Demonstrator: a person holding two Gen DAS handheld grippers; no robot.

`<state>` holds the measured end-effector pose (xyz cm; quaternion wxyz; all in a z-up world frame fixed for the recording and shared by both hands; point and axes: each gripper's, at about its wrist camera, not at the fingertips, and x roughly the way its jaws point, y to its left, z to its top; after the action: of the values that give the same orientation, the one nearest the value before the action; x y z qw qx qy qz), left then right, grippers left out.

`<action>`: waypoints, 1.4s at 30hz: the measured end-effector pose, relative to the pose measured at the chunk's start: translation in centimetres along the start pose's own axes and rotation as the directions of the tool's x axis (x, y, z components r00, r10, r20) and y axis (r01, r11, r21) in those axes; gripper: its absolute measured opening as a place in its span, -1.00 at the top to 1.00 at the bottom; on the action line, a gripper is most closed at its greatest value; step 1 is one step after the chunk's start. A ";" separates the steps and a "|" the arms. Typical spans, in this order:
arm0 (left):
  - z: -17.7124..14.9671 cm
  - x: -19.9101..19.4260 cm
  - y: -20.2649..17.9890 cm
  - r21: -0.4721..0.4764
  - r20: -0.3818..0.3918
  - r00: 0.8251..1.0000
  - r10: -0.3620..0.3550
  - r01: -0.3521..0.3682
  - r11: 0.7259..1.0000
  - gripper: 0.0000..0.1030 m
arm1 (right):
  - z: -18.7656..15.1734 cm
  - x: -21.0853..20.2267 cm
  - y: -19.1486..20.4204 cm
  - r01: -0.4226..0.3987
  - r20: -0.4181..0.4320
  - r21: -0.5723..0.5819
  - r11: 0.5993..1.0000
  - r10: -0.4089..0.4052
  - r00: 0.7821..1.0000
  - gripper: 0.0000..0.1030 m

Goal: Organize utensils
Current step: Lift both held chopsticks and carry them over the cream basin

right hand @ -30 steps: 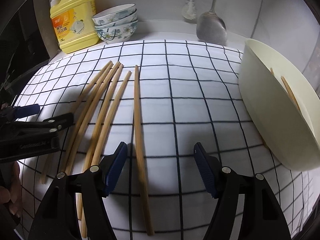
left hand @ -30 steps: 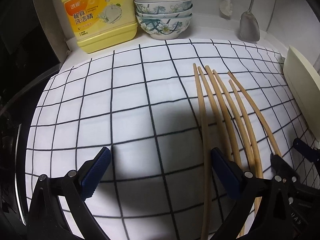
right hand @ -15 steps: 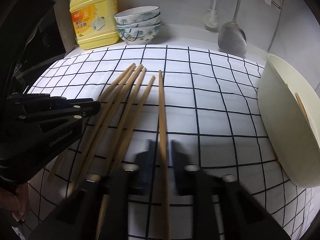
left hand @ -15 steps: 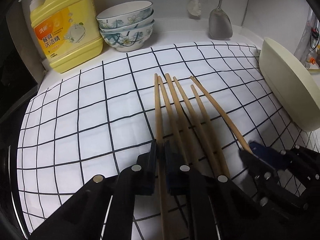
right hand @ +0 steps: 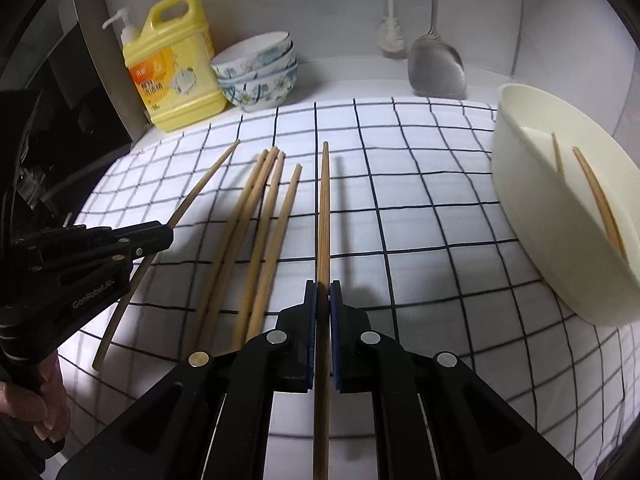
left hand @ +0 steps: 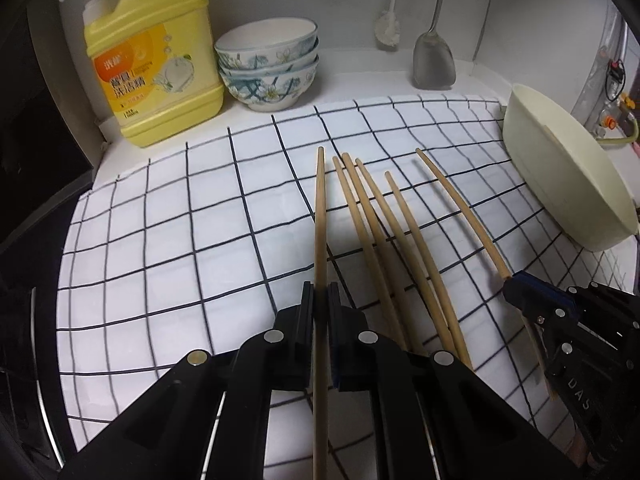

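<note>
Several wooden chopsticks (left hand: 372,224) lie side by side on the checked cloth (left hand: 180,240). My left gripper (left hand: 320,300) is shut on the leftmost chopstick (left hand: 320,208) and holds it lifted above the cloth. My right gripper (right hand: 322,296) is shut on the rightmost chopstick (right hand: 323,208), also raised off the cloth. In the left wrist view the right gripper (left hand: 520,286) shows at the right, holding that chopstick (left hand: 460,208). In the right wrist view the left gripper (right hand: 160,236) shows at the left. A cream bowl (right hand: 532,216) at the right holds two chopsticks (right hand: 596,200).
A yellow detergent bottle (left hand: 156,60) and three stacked floral bowls (left hand: 272,68) stand at the back left. A metal spatula (left hand: 434,60) and a brush (left hand: 388,28) hang on the back wall. A dark appliance edge (right hand: 60,120) borders the left side.
Both grippers were open a second ago; each closed on a chopstick and has since raised it off the cloth. The other chopsticks stayed in place.
</note>
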<state>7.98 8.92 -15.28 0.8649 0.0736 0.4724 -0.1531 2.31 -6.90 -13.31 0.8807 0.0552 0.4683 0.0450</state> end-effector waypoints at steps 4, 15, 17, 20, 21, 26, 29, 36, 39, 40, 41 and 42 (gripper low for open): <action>0.5 -2.5 -0.4 0.026 0.021 1.000 -0.024 0.023 0.999 0.86 | 0.1 -2.6 0.0 0.002 0.018 0.040 0.999 -0.002 1.000 0.88; 3.0 -8.0 -6.7 0.162 0.075 0.981 -0.180 0.166 0.973 0.86 | 1.1 -11.4 -4.6 0.076 0.120 0.167 0.983 -0.097 0.988 0.88; 3.9 -8.5 -8.7 0.185 0.081 0.973 -0.216 0.199 0.962 0.86 | 1.3 -12.5 -6.2 0.100 0.129 0.189 0.977 -0.125 0.984 0.88; 5.5 -8.9 -12.0 0.214 0.086 0.961 -0.263 0.240 0.947 0.86 | 1.5 -14.0 -9.3 0.133 0.135 0.229 0.964 -0.167 0.977 0.88; 6.2 -9.0 -13.4 0.222 0.086 0.955 -0.284 0.260 0.940 0.86 | 1.7 -14.5 -10.8 0.143 0.138 0.244 0.959 -0.180 0.974 0.88; 9.6 -8.5 -19.4 0.240 0.084 0.939 -0.334 0.306 0.921 0.86 | 3.0 -15.1 -16.6 0.161 0.143 0.272 0.949 -0.206 0.968 0.88; 11.8 -7.0 -22.9 0.232 0.067 0.937 -0.344 0.320 0.918 0.86 | 4.0 -14.5 -20.2 0.150 0.133 0.284 0.947 -0.194 0.972 0.88; 15.7 -1.4 -29.1 0.191 -0.007 0.946 -0.325 0.320 0.928 0.86 | 6.1 -10.5 -27.0 0.113 0.084 0.301 0.947 -0.144 0.986 0.88; 16.6 1.0 -30.7 0.176 -0.035 0.955 -0.296 0.297 0.938 0.86 | 6.5 -8.4 -28.9 0.097 0.049 0.306 0.947 -0.118 0.992 0.88; 16.8 1.8 -31.0 0.169 -0.044 0.957 -0.288 0.291 0.942 0.86 | 6.6 -7.9 -29.3 0.094 0.042 0.306 0.947 -0.112 0.993 0.88; 16.9 2.5 -31.3 0.164 -0.051 0.959 -0.279 0.284 0.945 0.86 | 6.6 -7.3 -29.7 0.093 0.033 0.305 0.948 -0.108 0.994 0.88; 17.1 3.3 -31.5 0.157 -0.060 0.960 -0.272 0.279 0.947 0.86 | 6.7 -7.0 -30.0 0.092 0.027 0.305 0.948 -0.105 0.994 0.88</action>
<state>12.67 -26.09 -8.22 0.8170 0.0807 0.4799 -0.3093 4.79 -37.85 -8.09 0.8726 0.1675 0.4531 -0.0725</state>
